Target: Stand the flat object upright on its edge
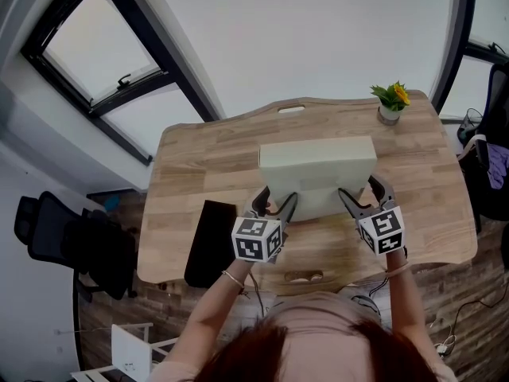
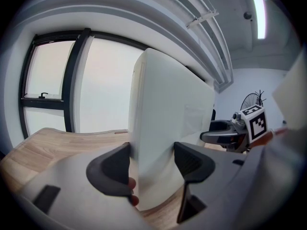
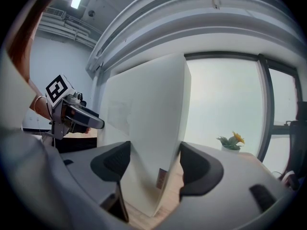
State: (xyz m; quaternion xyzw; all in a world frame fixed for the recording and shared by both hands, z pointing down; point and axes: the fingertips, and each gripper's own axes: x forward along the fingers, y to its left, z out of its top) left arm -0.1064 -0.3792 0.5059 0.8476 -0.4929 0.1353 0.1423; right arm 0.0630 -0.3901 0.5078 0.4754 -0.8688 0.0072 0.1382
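White flat box [image 1: 318, 161], on edge at centre of wooden desk [image 1: 199, 165].
Uprighting appears done. The left gripper [image 1: 277, 201] and right gripper [image 1: 359, 189] each clamp one end of the box. Left to do: release it and see whether it stands unaided.

No text legible in any view; small brownish label [image 3: 161, 178] on white flat box [image 3: 144, 119] too blurred to read.
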